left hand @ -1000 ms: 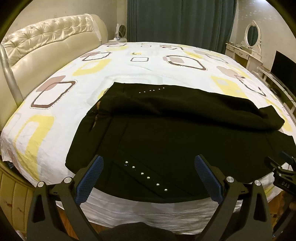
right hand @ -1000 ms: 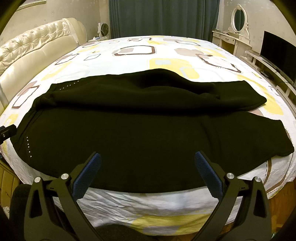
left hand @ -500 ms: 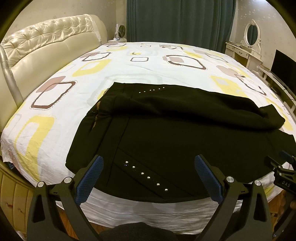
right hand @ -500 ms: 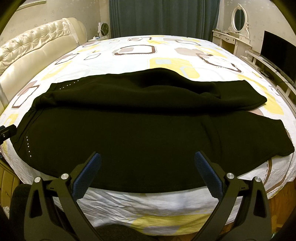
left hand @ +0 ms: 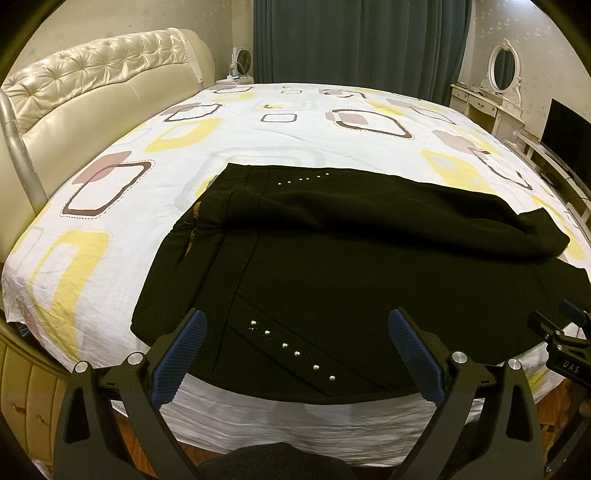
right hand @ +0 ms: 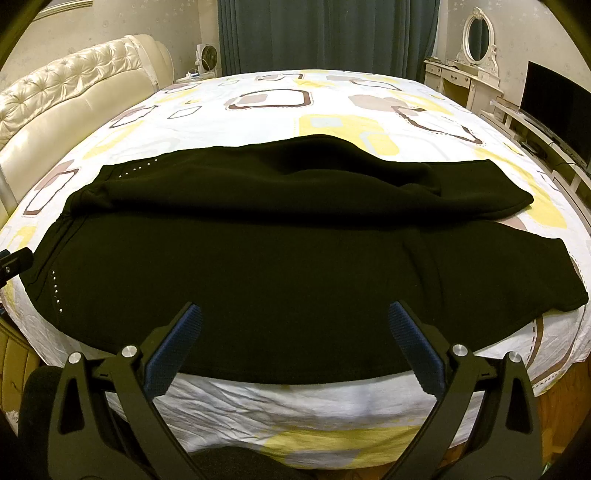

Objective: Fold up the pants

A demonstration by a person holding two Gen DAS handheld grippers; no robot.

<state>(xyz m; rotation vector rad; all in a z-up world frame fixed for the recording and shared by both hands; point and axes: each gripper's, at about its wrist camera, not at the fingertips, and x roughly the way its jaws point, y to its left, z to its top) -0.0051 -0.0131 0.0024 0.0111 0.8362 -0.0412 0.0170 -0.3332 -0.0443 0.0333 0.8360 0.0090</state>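
Black pants (left hand: 351, 266) lie across the near edge of the bed, waist to the left, legs running right; they also show in the right wrist view (right hand: 280, 266). The far leg lies partly bunched over the near one. Rows of small studs (left hand: 291, 349) mark the pockets. My left gripper (left hand: 295, 332) is open and empty, held above the near hem by the waist. My right gripper (right hand: 295, 325) is open and empty above the near edge of the leg. Part of the right gripper (left hand: 561, 339) shows at the right of the left wrist view.
The bed (left hand: 258, 125) has a white sheet with yellow and brown squares. A cream tufted headboard (left hand: 92, 85) stands at the left. A dressing table with mirror (right hand: 476, 74) and a TV (right hand: 554, 107) are at the right. Dark curtains (right hand: 325, 33) hang behind.
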